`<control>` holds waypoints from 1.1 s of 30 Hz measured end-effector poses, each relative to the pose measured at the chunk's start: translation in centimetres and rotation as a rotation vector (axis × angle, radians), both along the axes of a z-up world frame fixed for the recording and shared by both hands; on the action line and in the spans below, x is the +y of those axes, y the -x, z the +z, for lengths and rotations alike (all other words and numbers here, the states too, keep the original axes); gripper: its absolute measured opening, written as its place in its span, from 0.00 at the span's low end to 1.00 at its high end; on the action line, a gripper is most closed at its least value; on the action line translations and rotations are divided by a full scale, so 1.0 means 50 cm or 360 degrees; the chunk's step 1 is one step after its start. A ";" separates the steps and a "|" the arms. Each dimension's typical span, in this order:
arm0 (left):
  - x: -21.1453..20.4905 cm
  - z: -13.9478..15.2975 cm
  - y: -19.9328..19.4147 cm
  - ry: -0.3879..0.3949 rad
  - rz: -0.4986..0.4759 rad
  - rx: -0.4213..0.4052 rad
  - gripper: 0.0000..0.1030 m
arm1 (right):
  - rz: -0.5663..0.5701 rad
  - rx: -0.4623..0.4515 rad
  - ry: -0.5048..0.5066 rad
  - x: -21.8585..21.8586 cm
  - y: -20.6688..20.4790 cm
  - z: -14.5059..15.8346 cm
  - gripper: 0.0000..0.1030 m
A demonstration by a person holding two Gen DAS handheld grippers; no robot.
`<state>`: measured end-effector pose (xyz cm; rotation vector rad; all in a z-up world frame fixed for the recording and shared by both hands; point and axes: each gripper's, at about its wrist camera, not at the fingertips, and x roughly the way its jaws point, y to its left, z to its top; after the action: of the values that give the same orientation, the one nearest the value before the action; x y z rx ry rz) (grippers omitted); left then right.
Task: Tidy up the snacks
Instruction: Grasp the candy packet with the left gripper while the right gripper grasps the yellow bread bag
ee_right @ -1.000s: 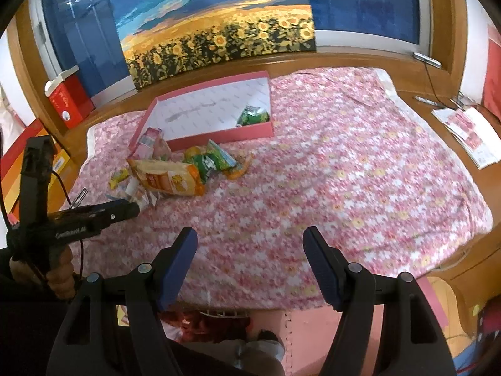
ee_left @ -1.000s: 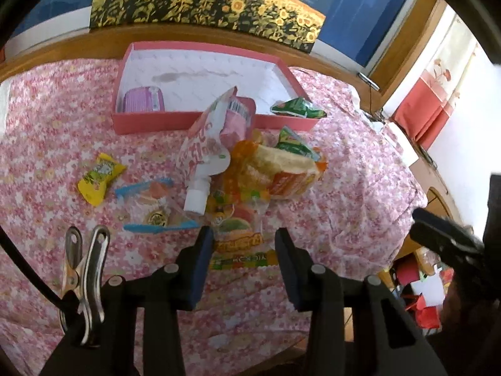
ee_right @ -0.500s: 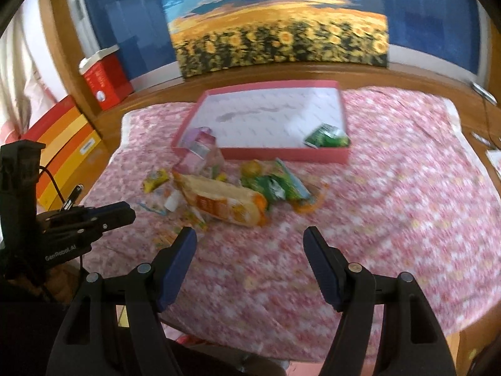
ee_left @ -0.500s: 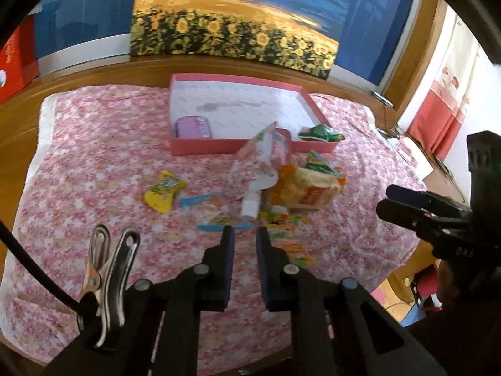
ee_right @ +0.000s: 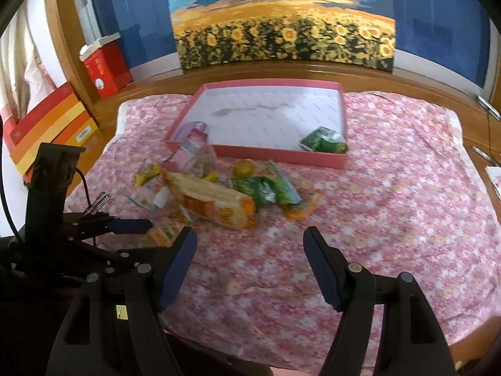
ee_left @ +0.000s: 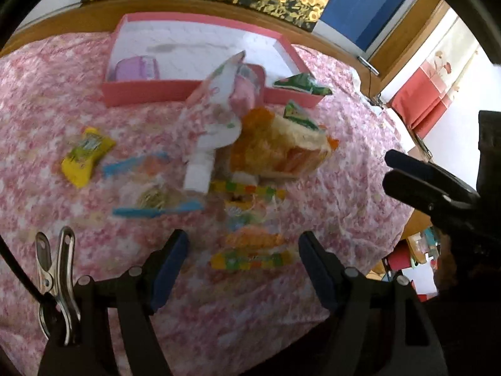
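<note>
A heap of snacks lies on the flowered cloth in front of a pink tray (ee_left: 150, 94) (ee_right: 272, 153). In the heap are an orange-yellow bag (ee_left: 281, 150) (ee_right: 209, 202), a pink-white spout pouch (ee_left: 225, 100) (ee_right: 191, 153), green packets (ee_right: 266, 188) and a yellow packet (ee_left: 86, 156) (ee_right: 145, 172). Inside the tray lie a purple packet (ee_left: 134, 67) and a green packet (ee_left: 300, 83) (ee_right: 324, 141). My left gripper (ee_left: 242, 250) hovers over colourful candy strips (ee_left: 250, 258), its jaws opening, pads off them. My right gripper (ee_right: 249, 250) is open over bare cloth, nearer than the heap.
The cloth (ee_right: 391, 203) covers a wooden table. A sunflower picture (ee_right: 281, 40) stands behind it. A red box (ee_right: 106, 69) and stacked orange boxes (ee_right: 47, 122) sit at the far left. A metal clip (ee_left: 54, 269) hangs beside my left gripper's fingers.
The left jaws closed almost fully half a second ago and now stand wide apart, and the left view has dropped closer to the heap. The right view swung left, then held.
</note>
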<state>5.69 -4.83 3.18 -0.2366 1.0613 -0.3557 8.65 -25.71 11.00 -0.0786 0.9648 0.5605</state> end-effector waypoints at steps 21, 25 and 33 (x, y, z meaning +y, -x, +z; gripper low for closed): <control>0.141 0.050 0.083 0.0069 0.0420 -0.0099 0.38 | 0.0481 -0.0262 0.0244 0.147 -0.027 -0.015 0.58; 0.162 0.052 0.085 0.0073 0.0497 -0.0108 0.38 | 0.0612 -0.0240 0.0328 0.176 -0.045 -0.040 0.58; 0.168 0.046 0.076 0.0052 0.0515 -0.0096 0.38 | 0.0854 -0.0118 0.0496 0.196 -0.032 -0.078 0.31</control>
<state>1.87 3.55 5.48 -0.4184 0.9401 -0.0881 10.28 -15.92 7.09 -0.6475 0.9525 0.8864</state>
